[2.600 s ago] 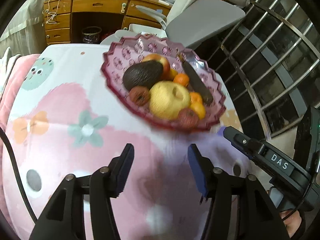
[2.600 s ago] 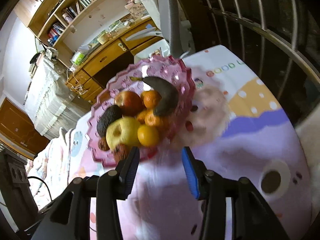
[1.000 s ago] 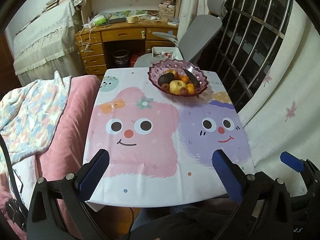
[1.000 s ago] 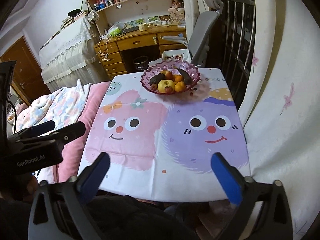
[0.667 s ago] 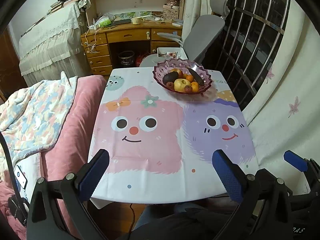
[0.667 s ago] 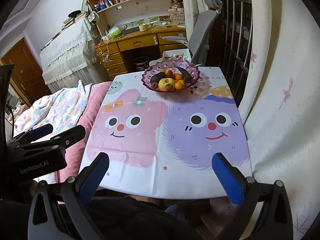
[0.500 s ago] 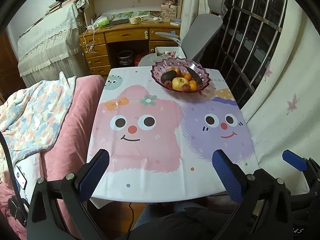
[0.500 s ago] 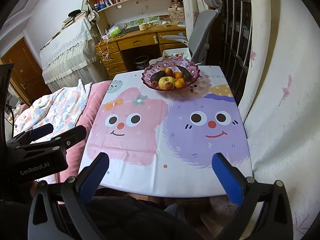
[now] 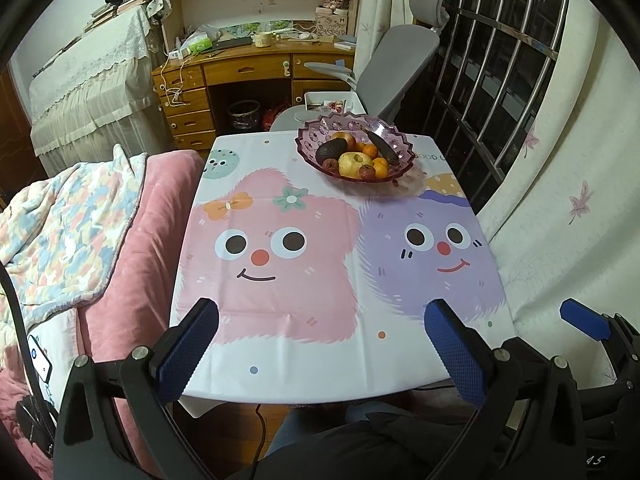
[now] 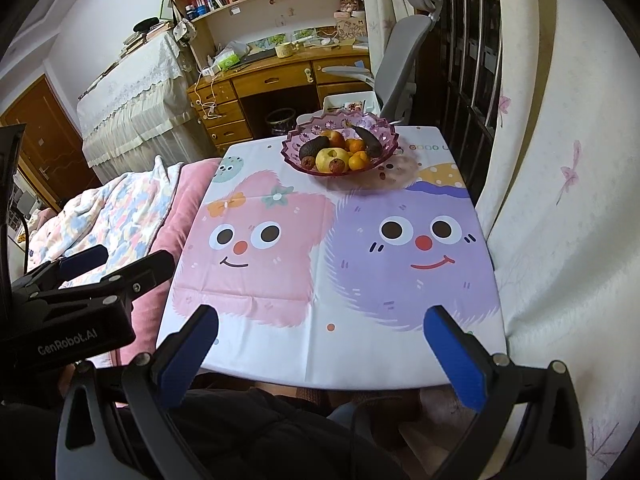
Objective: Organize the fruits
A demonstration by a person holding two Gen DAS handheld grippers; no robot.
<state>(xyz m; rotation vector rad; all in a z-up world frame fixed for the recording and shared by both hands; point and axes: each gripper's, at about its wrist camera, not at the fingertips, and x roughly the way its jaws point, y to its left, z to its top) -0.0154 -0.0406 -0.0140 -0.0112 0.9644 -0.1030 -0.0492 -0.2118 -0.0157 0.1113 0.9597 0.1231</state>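
Observation:
A pink glass fruit bowl [image 9: 312, 140] stands at the far end of the table; it also shows in the right wrist view [image 10: 292, 140]. It holds a yellow apple [image 9: 354, 162], a dark avocado [image 9: 330, 150], a blackened banana [image 9: 384, 146], oranges and small red fruits. My left gripper [image 9: 320, 348] is wide open and empty above the table's near edge, far from the bowl. My right gripper [image 10: 320, 350] is also wide open and empty at the near edge. The left gripper also shows in the right wrist view [image 10: 88, 276].
The table carries a cloth with a pink monster [image 9: 264, 248] and a purple monster [image 9: 432, 248]. A pink bed with a blanket [image 9: 60, 224] lies left. A grey chair [image 9: 400, 64] and wooden desk [image 9: 248, 76] stand behind; window bars [image 9: 500, 80] and a curtain are right.
Both grippers have pulled far back from the bowl to the table's near edge and opened wide. Over the last second they have barely shifted.

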